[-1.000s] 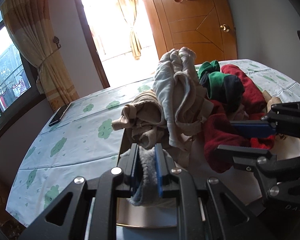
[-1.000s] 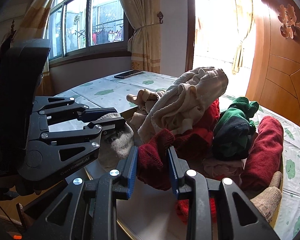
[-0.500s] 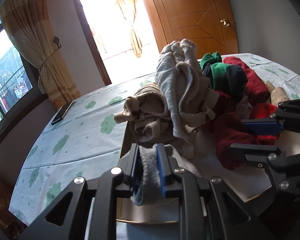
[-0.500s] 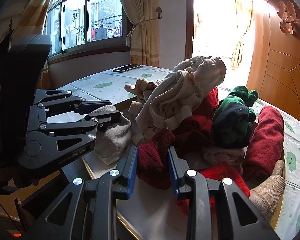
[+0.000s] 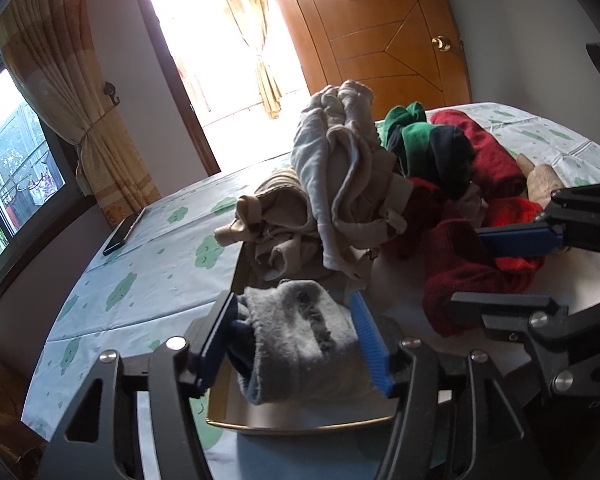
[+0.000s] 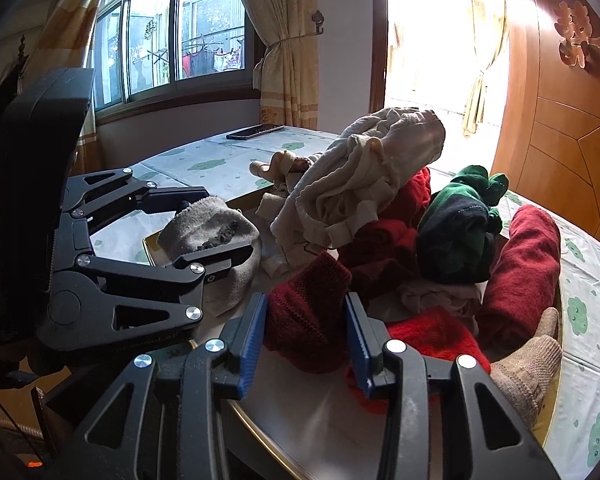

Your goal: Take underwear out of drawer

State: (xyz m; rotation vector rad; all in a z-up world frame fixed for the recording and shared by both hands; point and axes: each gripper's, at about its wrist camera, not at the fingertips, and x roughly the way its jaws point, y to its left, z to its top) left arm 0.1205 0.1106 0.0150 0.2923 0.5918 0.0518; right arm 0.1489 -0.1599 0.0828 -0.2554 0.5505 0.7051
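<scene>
A heap of rolled and crumpled underwear and socks fills the shallow, pale-bottomed drawer (image 6: 332, 408) with a thin brass-coloured rim, which lies on a bed covered by a pale sheet printed with green clouds (image 5: 148, 264). At its near corner lies a grey knitted sock (image 5: 300, 340), sitting loosely between the blue pads of the left hand-held gripper (image 5: 294, 340); its jaws have just been opening, they stand wide and no longer pinch the fabric. Beside it, a dark red ribbed knit piece (image 6: 308, 320) lies between the pads of the right hand-held gripper (image 6: 306, 336), whose jaws have also just been opening; whether the pads touch the cloth I cannot tell. Behind these rise a cream cotton garment (image 6: 372, 184) draped over a beige bundle (image 5: 276, 232), a green-and-navy roll (image 6: 460, 236), a long dark red roll (image 6: 520, 272) and a tan knitted sock (image 6: 528, 368) against the drawer's far edge. A black phone (image 5: 124, 232) rests on the sheet well apart, near a window with yellow curtains (image 5: 88, 128).
</scene>
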